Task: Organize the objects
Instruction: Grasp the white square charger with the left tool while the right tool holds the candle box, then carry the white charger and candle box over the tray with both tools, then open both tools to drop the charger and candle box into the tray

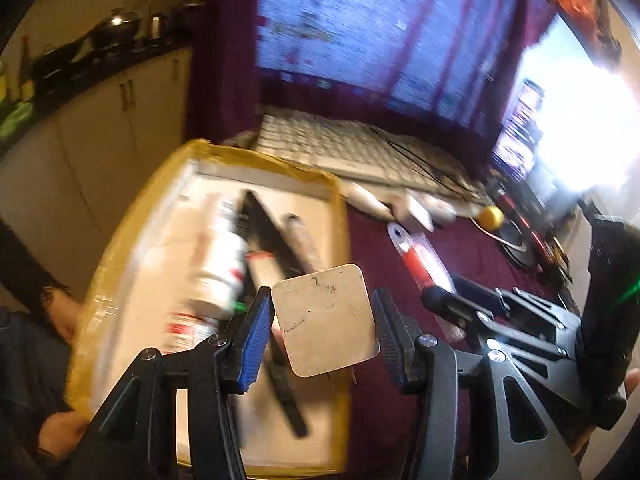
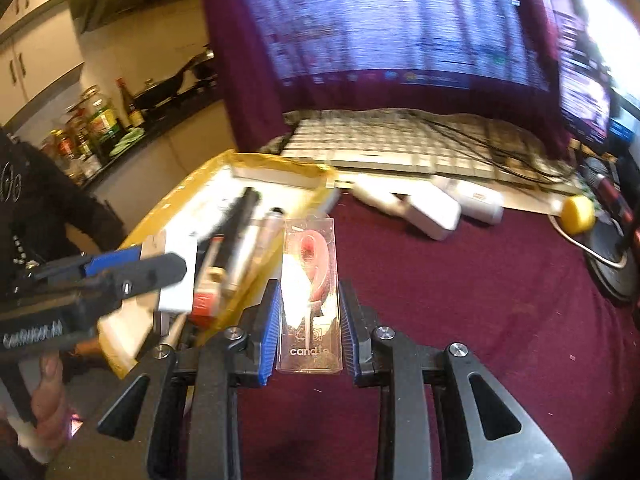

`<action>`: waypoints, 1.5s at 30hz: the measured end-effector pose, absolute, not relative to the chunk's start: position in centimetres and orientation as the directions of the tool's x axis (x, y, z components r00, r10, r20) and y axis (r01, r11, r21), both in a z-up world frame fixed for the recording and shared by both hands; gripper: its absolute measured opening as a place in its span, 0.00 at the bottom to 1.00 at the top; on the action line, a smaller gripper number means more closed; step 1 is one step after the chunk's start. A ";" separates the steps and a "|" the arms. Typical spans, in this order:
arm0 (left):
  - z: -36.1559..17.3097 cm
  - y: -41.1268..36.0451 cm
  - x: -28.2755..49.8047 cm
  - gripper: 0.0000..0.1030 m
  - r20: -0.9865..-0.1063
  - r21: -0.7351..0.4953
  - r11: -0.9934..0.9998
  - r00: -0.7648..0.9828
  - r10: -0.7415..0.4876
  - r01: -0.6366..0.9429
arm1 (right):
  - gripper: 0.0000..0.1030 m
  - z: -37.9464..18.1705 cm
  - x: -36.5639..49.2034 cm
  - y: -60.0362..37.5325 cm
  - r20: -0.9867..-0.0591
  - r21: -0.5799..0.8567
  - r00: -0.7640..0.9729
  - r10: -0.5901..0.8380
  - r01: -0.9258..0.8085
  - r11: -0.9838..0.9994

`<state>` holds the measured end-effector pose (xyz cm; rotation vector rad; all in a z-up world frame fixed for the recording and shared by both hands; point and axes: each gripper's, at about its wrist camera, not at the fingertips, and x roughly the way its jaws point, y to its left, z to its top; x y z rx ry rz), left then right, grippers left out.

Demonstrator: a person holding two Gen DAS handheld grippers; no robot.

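My left gripper (image 1: 323, 320) is shut on a square beige coaster (image 1: 325, 320) and holds it over the near right corner of a yellow-rimmed tray (image 1: 338, 216). The tray holds a white bottle (image 1: 224, 256), a black strip (image 1: 266, 236) and a marker (image 1: 302, 240). My right gripper (image 2: 308, 320) closes around a clear packet with a red number candle (image 2: 310, 280) lying on the maroon cloth just right of the tray (image 2: 276, 162). The packet (image 1: 420, 256) and the right gripper (image 1: 452, 304) also show in the left wrist view.
A white keyboard (image 2: 400, 144) lies behind, under a large monitor (image 2: 400, 20). White adapters (image 2: 436, 208) and a yellow ball (image 2: 578, 208) sit on the maroon cloth (image 2: 480, 300). Cables and a dark stand are at the far right. A kitchen counter with bottles is to the left.
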<state>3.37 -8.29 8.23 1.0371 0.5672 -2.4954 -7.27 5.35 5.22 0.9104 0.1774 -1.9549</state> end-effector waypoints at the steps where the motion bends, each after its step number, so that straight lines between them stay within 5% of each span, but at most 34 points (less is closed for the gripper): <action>1: 8.3 -9.0 3.6 0.43 -0.731 -0.219 -0.839 -0.654 -0.198 0.498 | 0.24 5.2 -7.1 4.8 -0.663 0.236 -0.273 -0.697 0.807 -0.541; 26: 6.4 -20.8 1.2 0.43 -0.784 -0.186 -0.729 -0.546 -0.294 0.659 | 0.25 3.4 -8.6 -5.3 -0.737 0.258 -0.201 -0.645 0.799 -0.543; 39: 4.7 -19.4 0.6 0.44 -0.787 -0.165 -0.723 -0.531 -0.314 0.671 | 0.26 3.8 -7.5 -5.5 -0.718 0.226 -0.226 -0.658 0.819 -0.528; 41: 5.1 -18.9 0.9 0.48 -0.768 -0.168 -0.729 -0.551 -0.325 0.664 | 0.30 4.0 -7.3 -5.3 -0.710 0.230 -0.220 -0.669 0.825 -0.516; 45: 6.4 -17.8 1.5 0.55 -0.724 -0.170 -0.732 -0.588 -0.362 0.660 | 0.54 4.6 -7.3 -3.7 -0.672 0.281 -0.201 -0.713 0.821 -0.496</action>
